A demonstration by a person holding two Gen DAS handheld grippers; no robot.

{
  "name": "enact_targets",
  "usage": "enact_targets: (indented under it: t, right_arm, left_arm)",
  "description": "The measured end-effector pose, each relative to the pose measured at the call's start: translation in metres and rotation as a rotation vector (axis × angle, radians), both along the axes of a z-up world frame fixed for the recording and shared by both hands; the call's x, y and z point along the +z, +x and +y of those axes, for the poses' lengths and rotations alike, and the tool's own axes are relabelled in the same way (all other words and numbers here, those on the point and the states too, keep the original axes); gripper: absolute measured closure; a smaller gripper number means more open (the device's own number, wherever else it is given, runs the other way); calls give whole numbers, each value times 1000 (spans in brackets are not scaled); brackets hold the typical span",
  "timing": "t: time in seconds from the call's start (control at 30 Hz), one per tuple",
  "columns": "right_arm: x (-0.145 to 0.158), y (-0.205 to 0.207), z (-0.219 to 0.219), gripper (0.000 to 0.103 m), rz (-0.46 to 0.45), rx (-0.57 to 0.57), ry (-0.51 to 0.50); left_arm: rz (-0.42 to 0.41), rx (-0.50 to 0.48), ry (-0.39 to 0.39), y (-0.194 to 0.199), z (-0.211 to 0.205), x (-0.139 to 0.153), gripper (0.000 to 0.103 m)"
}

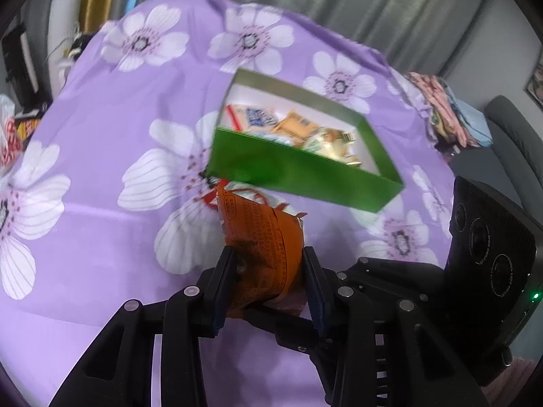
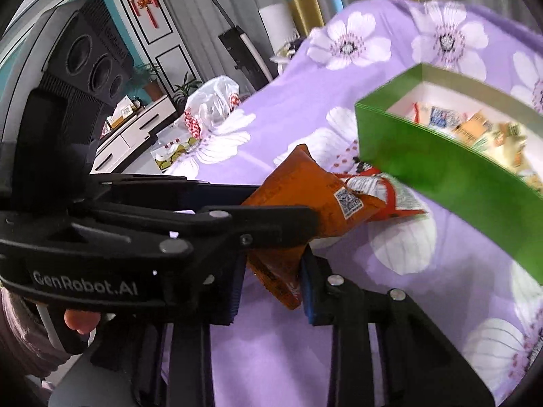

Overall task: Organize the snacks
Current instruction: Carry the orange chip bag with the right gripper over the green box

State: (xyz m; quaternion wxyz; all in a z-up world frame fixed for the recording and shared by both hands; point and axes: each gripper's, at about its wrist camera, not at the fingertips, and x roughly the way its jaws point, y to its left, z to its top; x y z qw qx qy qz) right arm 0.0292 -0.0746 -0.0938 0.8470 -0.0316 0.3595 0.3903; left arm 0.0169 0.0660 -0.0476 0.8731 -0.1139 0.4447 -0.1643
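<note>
**Both tongs clamped on snack packets beside the green box**

The left tongs (image 1: pixel 268 254) are seen nearly closed, their pads pressed on the two sides of a crinkled orange foil snack packet (image 1: pixel 259 237), which is held just in front of the green cardboard box with a white lining (image 1: pixel 305 176). The right tongs (image 2: pixel 271 271) are likewise narrowed onto the lower end of an orange packet (image 2: pixel 281 281); whether this is the same packet or a second one cannot be told.

The box is set on a purple cloth printed with large white flowers (image 1: pixel 112 129) — whether a bed or a counter lies beneath cannot be made out. Several small wrapped snacks (image 1: pixel 292 129) are heaped inside it.

In the right wrist view alone are shown the left tool from the side, a fingertip (image 2: pixel 81 320) under its handle, a QR label on the packet, a red-and-white wrapper (image 2: pixel 390 190) lying under the packet by the box corner, and a white plastic bag (image 2: pixel 213 101) at the cloth's far edge. In the left wrist view alone is shown a pile of folded patterned fabric (image 1: pixel 448 112).

The box is blurred — its contents cannot be read — and its right end is cut off in the right wrist view.
</note>
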Motion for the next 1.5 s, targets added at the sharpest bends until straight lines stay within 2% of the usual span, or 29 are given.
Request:
enact_targets:
  t: [0.3, 0.8, 1.13, 1.5]
  right_arm:
    - [29, -19, -36, 74, -76, -65, 41]
    - [46, -19, -78, 74, -121, -170, 88]
    - [66, 4, -100, 74, -165, -247, 58]
    - [84, 38, -123, 74, -215, -308, 41]
  left_arm:
    - [-90, -63, 41, -9, -41, 35, 64]
    - [-135, -131, 45, 3, -83, 57, 64]
    - [-162, -178, -26, 38, -105, 71, 64]
    - [-183, -220, -68, 81, -125, 82, 64]
